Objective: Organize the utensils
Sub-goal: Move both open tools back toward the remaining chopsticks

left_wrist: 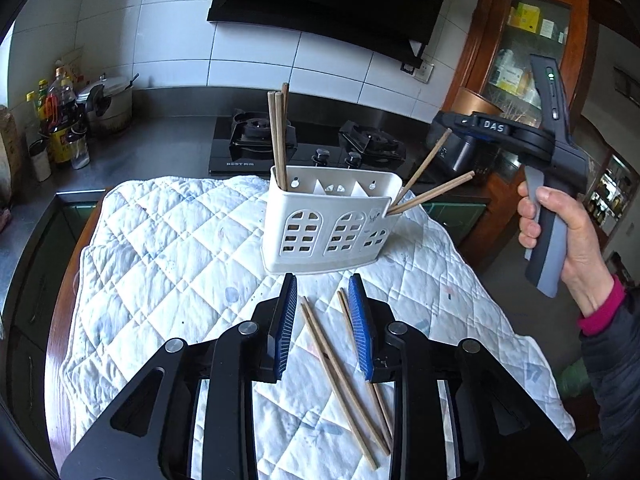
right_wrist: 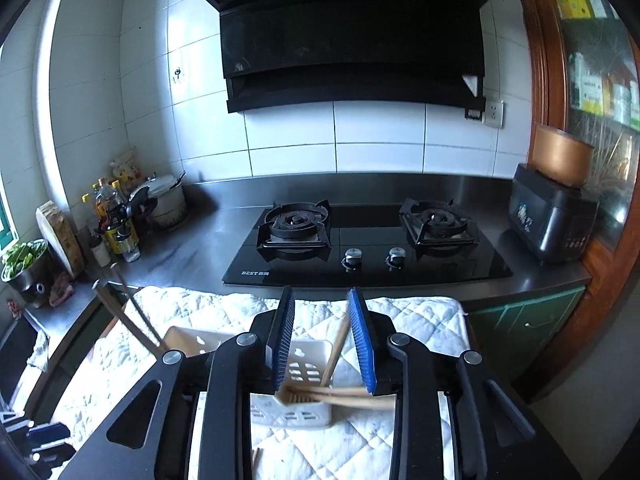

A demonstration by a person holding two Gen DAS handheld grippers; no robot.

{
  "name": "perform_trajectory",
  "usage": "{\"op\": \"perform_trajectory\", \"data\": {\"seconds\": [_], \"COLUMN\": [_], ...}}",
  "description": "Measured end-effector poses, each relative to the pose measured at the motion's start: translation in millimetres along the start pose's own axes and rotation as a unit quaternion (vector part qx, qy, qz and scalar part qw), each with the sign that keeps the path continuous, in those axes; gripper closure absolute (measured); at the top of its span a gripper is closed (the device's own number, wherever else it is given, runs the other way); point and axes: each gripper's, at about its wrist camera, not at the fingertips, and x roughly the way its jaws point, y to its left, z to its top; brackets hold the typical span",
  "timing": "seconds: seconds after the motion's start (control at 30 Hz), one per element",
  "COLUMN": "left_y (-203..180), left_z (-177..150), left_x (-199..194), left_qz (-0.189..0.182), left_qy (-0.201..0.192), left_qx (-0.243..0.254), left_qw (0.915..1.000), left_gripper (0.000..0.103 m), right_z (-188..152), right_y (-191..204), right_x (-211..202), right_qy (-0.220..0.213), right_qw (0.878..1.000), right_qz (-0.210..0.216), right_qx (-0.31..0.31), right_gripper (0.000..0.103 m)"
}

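A white slotted utensil holder [left_wrist: 320, 256] stands on a quilted cloth [left_wrist: 160, 248]. Two or more chopsticks [left_wrist: 278, 136] stand upright in its left compartment. Two others [left_wrist: 428, 184] lean out of its right end. Several loose chopsticks [left_wrist: 340, 364] lie on the cloth under my left gripper [left_wrist: 322, 280], which is open and hangs just above them; one runs behind its right pad. My right gripper [right_wrist: 320, 292] is open above the holder [right_wrist: 304, 364], over the leaning chopsticks [right_wrist: 344, 398], with its pads off them. A hand [left_wrist: 576, 236] holds the right gripper's handle.
Behind the cloth runs a steel counter with a black two-burner gas stove [right_wrist: 360, 240] under a range hood. Bottles [left_wrist: 60, 120] and a pot [left_wrist: 108, 100] crowd the far left. A black appliance [right_wrist: 552, 220] stands far right beside a wooden cabinet.
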Motion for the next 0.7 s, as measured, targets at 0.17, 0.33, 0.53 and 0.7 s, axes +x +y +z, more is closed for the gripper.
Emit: {"op": "perform_trajectory", "data": {"seconds": [0.17, 0.33, 0.53, 0.7], "left_y": [1, 7, 9, 13], "left_z": [-28, -56, -89, -111], "left_x": [-11, -18, -26, -39], "left_qz": [0.0, 0.001, 0.024, 0.043], "left_qy": [0.003, 0.012, 0.02, 0.017], "left_qx": [-0.016, -0.037, -0.047, -0.051], "left_qw": [0.9999, 0.9992, 0.9984, 0.9976], "left_gripper": [0.074, 0.074, 0.074, 0.069], "right_z": [-24, -77, -162, -226], "right_y": [1, 13, 38, 58], "right_x": [-55, -89, -108, -102], "right_qy": [0.003, 0.047, 0.109, 0.156], "right_qw": [1.0, 0.998, 0.991, 0.984], "right_qz": [0.01, 0.03, 0.07, 0.089], "right_qx": [-0.005, -0.024, -0.022, -0.007], "right_gripper": [0.069, 0.069, 0.069, 0.07]}}
